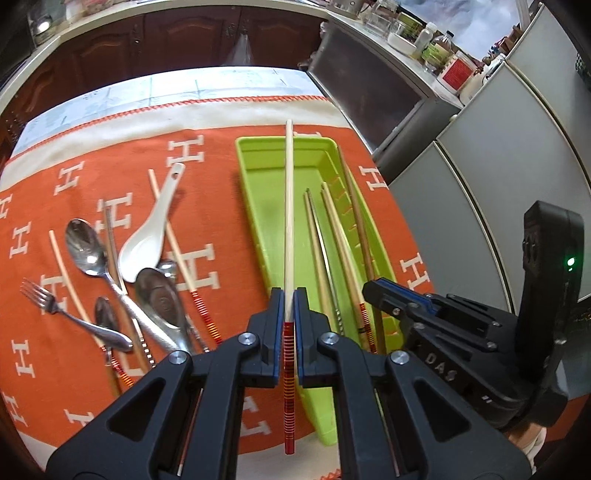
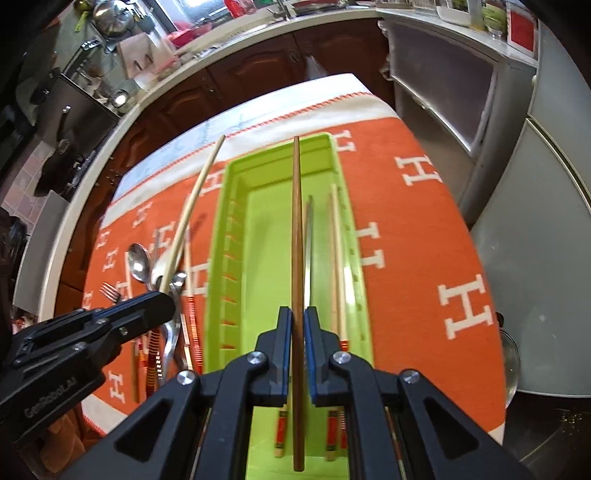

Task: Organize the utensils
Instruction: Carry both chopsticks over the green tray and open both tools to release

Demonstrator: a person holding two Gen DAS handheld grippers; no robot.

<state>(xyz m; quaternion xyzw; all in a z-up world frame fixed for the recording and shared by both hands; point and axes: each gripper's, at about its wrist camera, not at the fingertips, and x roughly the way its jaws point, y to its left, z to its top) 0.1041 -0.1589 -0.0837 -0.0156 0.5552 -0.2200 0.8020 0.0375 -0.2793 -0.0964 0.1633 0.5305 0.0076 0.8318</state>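
Observation:
My left gripper (image 1: 289, 295) is shut on a pale chopstick (image 1: 289, 206) with a red-striped end, held over the left side of the green tray (image 1: 258, 173). My right gripper (image 2: 297, 314) is shut on a dark brown chopstick (image 2: 296, 221) and holds it lengthwise above the green tray (image 2: 236, 206). Several chopsticks (image 1: 332, 236) lie in the tray's right half. Left of the tray, on the orange cloth (image 1: 207, 155), lie a white ceramic spoon (image 1: 147, 240), metal spoons (image 1: 86, 251), a fork (image 1: 51, 301) and loose chopsticks (image 1: 173, 236).
The table's far edge meets brown cabinet doors (image 1: 177, 33). A grey metal cabinet (image 1: 373, 99) and a white refrigerator (image 1: 491, 155) stand to the right. Jars and bottles (image 1: 424, 37) crowd the counter behind. The right gripper's body (image 1: 461, 325) sits close beside the left one.

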